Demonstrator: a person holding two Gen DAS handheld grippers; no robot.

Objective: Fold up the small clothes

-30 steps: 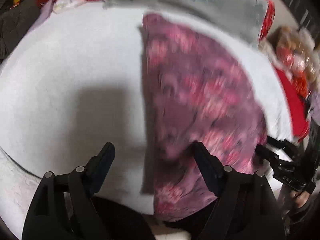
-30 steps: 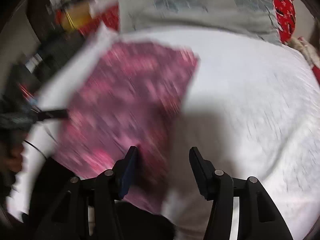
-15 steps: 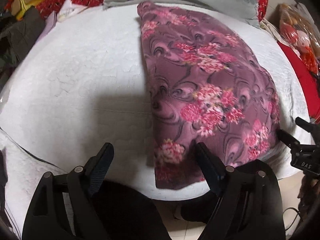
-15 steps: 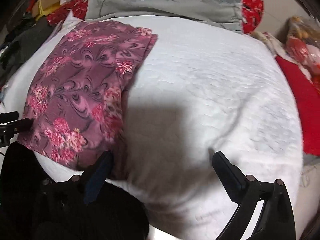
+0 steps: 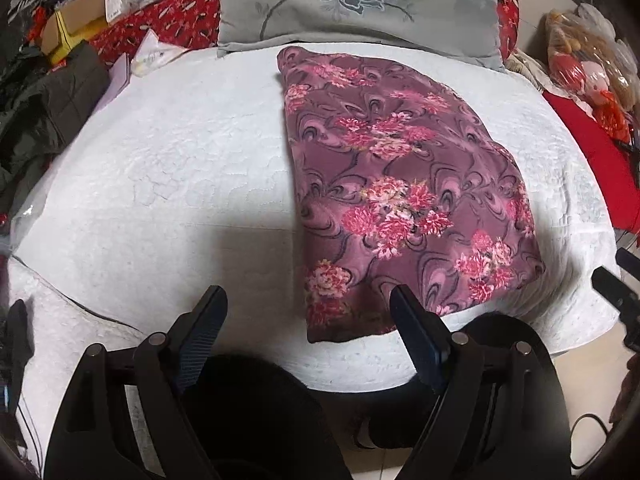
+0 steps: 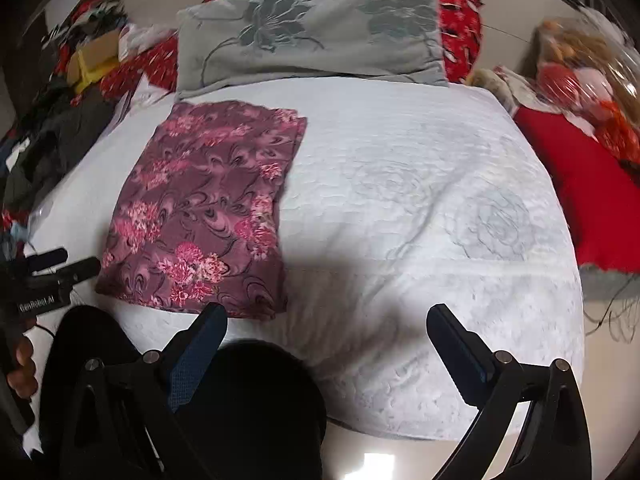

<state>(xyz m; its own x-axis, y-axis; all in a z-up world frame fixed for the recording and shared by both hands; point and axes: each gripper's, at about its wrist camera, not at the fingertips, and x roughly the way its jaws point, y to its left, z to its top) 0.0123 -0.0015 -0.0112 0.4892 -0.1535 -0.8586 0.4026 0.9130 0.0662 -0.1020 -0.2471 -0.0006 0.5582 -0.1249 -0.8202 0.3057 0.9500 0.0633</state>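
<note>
Purple floral garment [image 5: 404,196] lies folded on the white bedspread [image 5: 168,184], long axis toward the pillow [image 5: 360,4]; left gripper [image 5: 308,320] nearer, both grippers apart, empty.

Both wrist views look steeply down from the bed's [image 5: 160,184] near edge, sharing the folded cloth [image 6: 200,216].

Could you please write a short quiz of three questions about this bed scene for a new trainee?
1. True or false: the right gripper holds the folded purple floral cloth.
2. What lies behind the cloth, at the far edge of the white quilted bed cover?
3. The left gripper is: A open, B shut.

Key: 1 false, its jaws have just been opening with nothing between them; 2 the grey flowered pillow; 3 A.
</note>
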